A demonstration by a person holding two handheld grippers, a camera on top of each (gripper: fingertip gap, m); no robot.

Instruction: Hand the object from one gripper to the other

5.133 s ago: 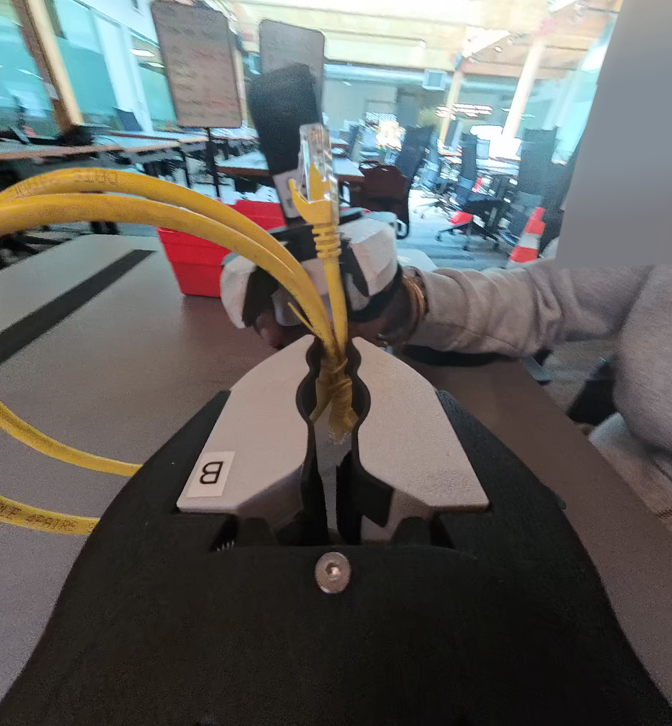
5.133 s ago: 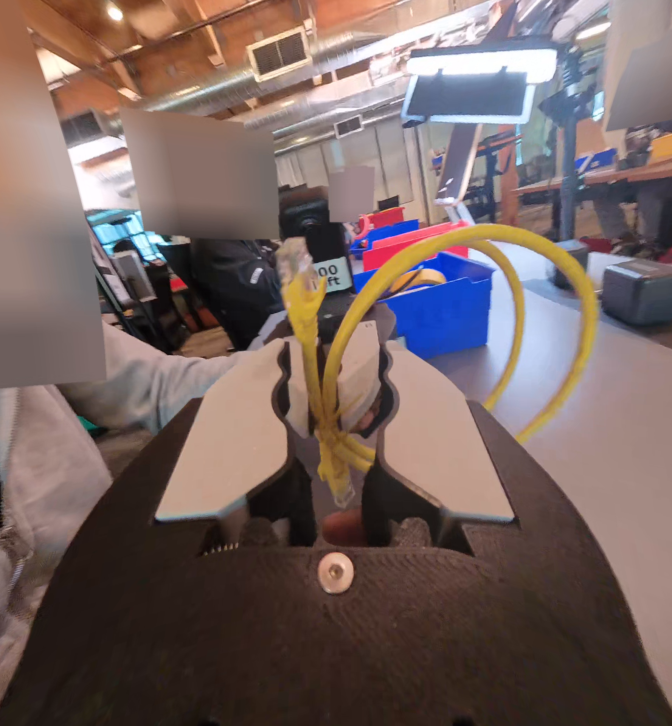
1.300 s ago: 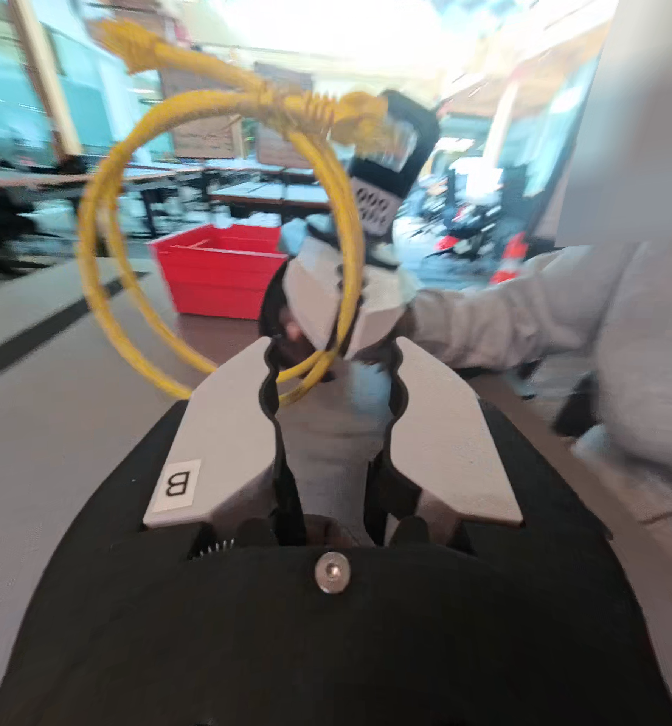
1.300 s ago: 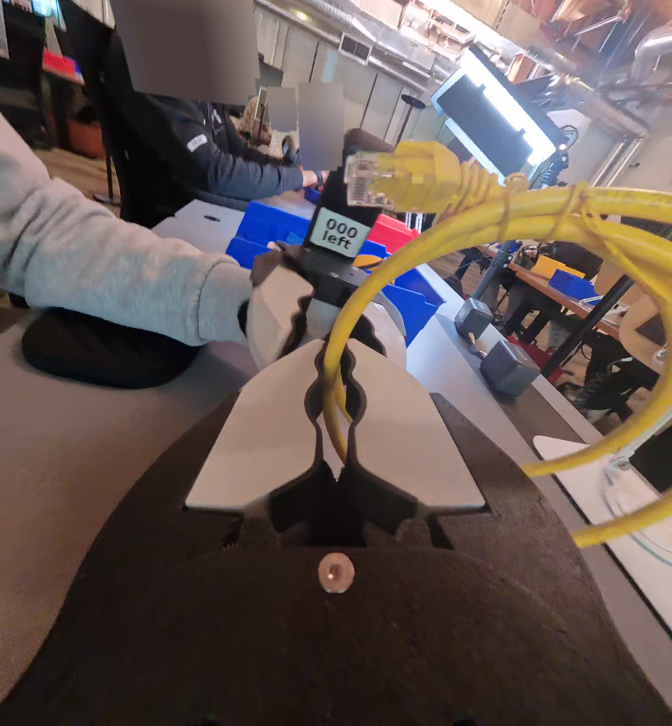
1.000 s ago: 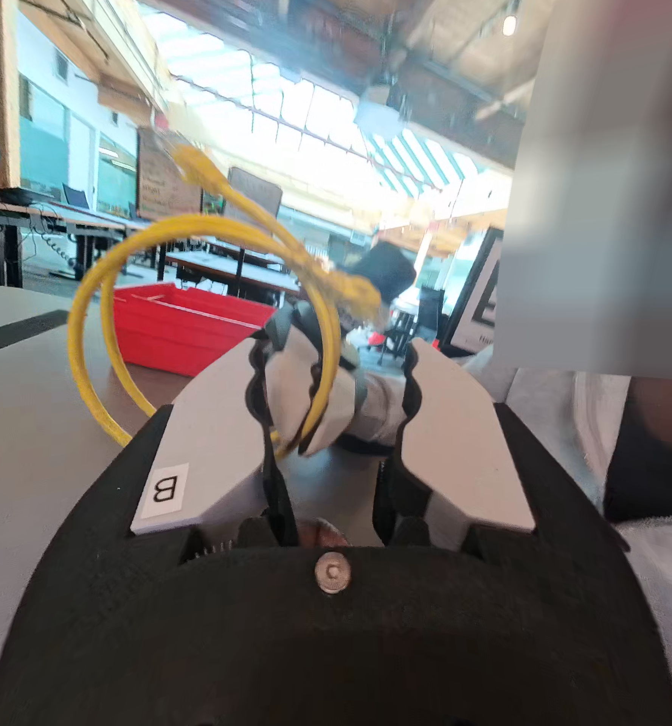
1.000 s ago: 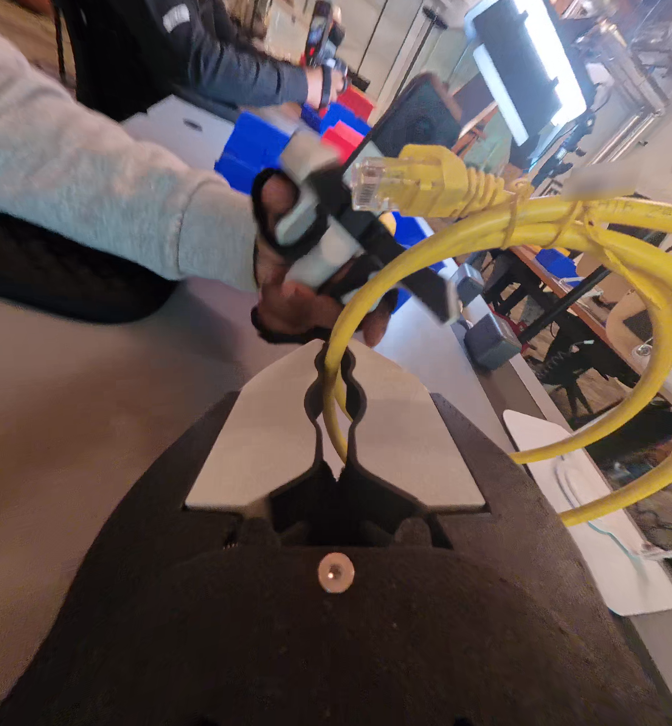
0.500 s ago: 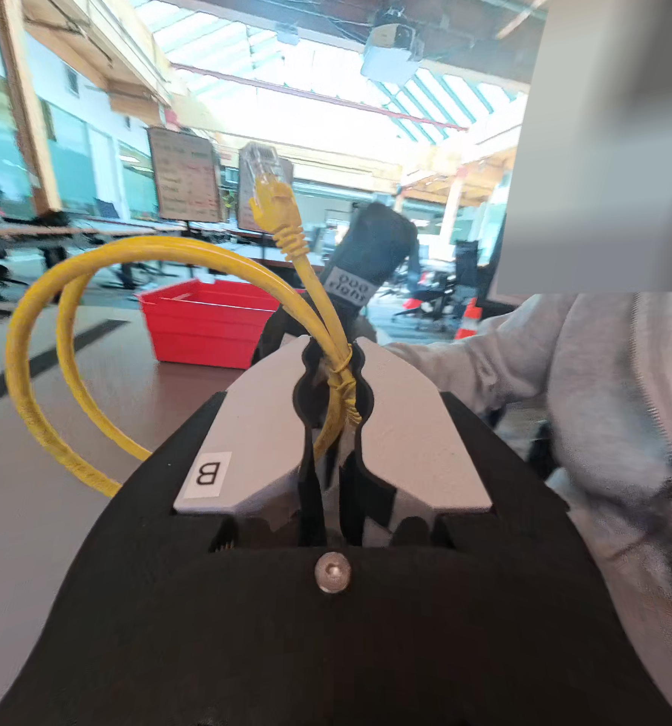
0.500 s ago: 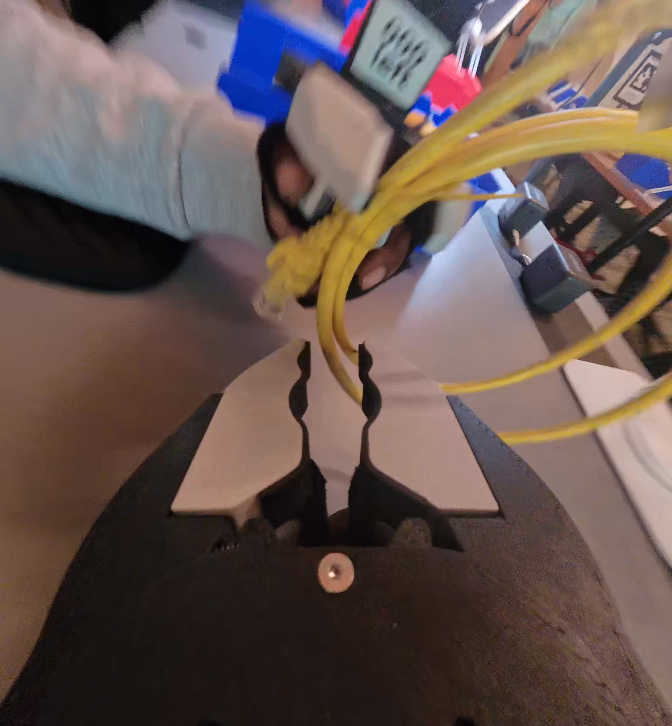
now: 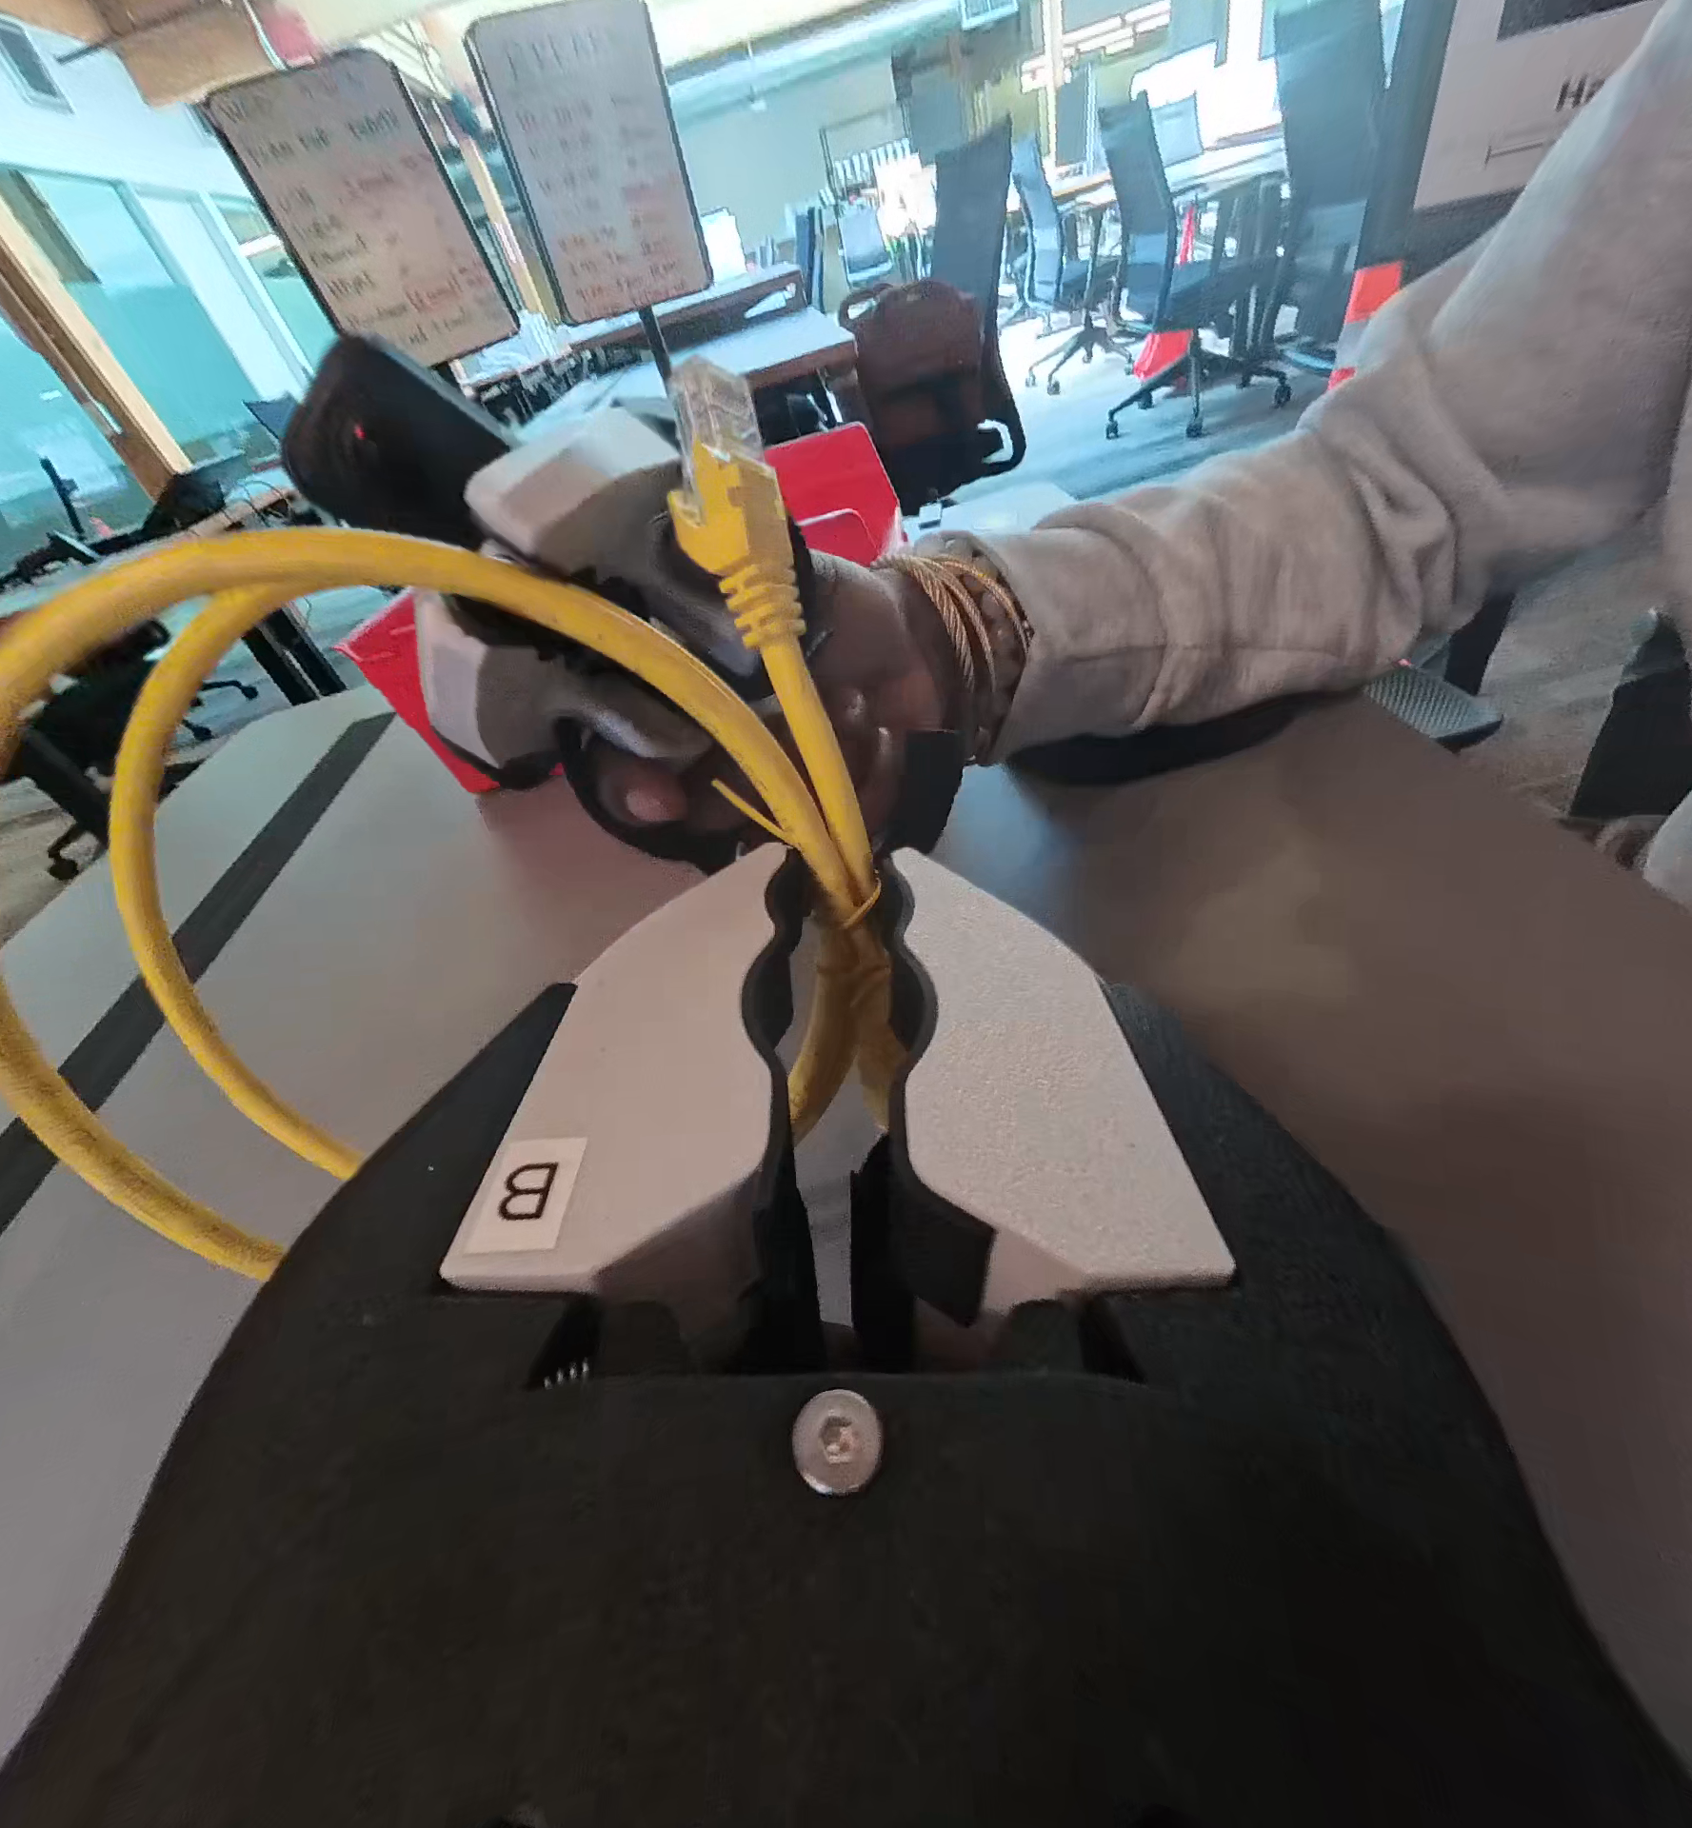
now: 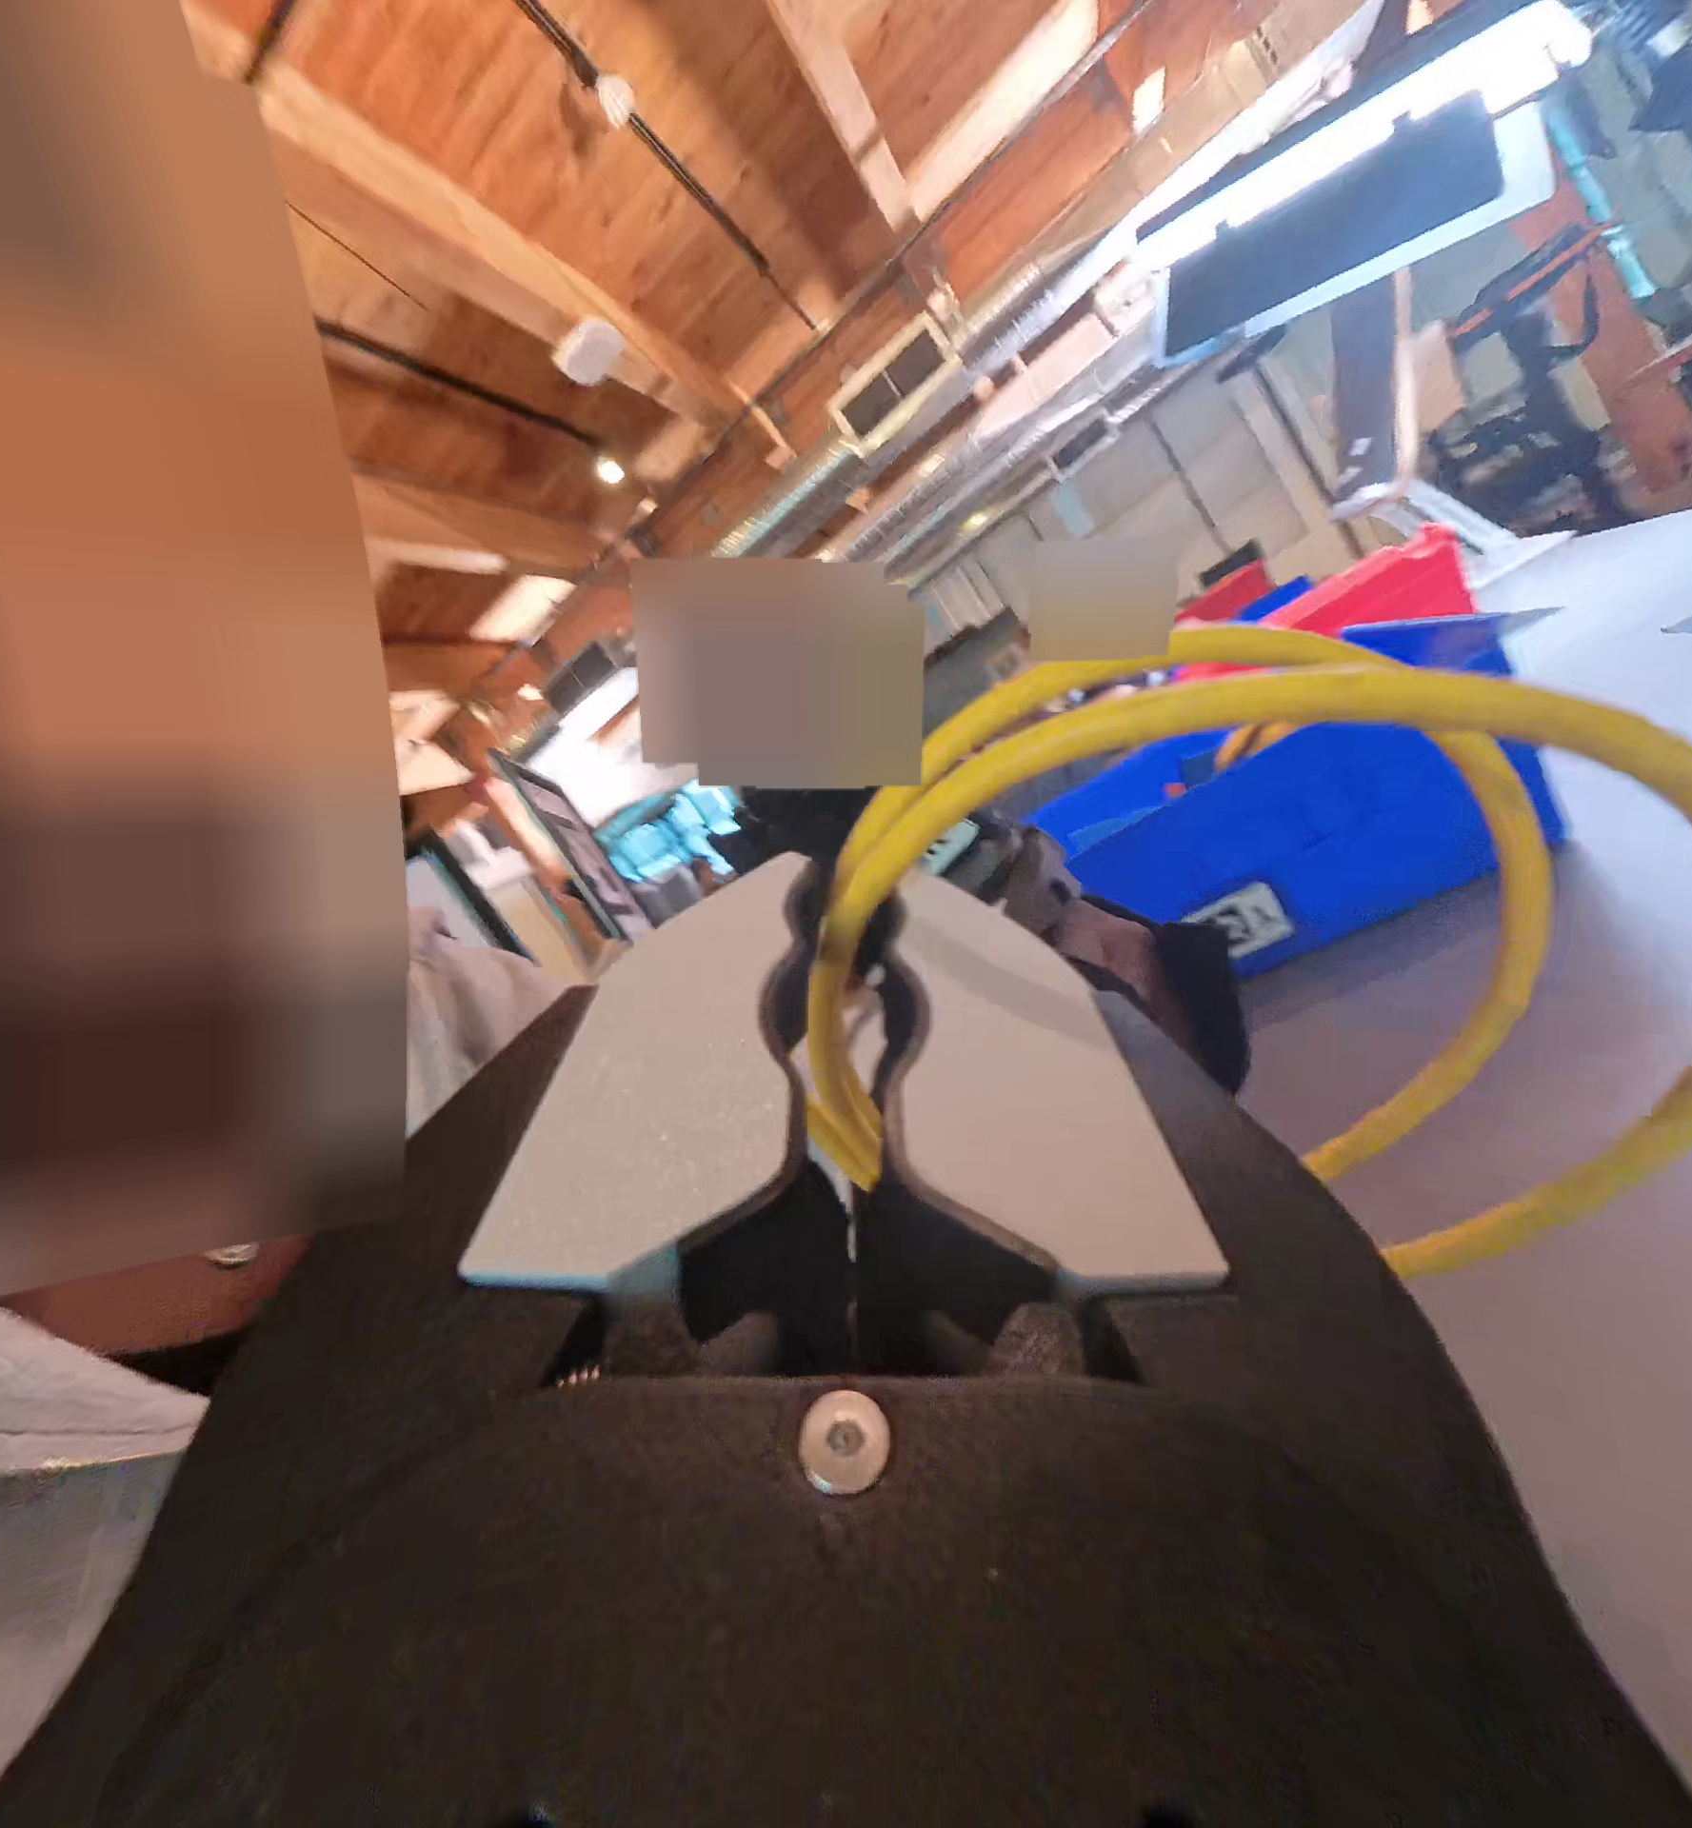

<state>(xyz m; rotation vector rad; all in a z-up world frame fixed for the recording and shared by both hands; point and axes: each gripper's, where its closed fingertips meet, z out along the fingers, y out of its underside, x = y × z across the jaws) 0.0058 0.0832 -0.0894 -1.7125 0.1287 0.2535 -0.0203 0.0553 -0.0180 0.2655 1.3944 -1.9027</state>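
Left wrist view | both tools [image 9: 842, 890] [image 10: 847, 920] pinch yellow cable [image 9: 258, 564] | red bin [image 9: 851, 485] behind.

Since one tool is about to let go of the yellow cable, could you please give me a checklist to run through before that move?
1. Left tool shut on the yellow cable at its tied section: ok.
2. Right tool shut on the cable's loops: ok.
3. Connector free, sticking up above the grasp: ok.
4. Loops clear of the table: cannot tell.
5. Right tool's grip firm enough to hold alone: cannot tell.
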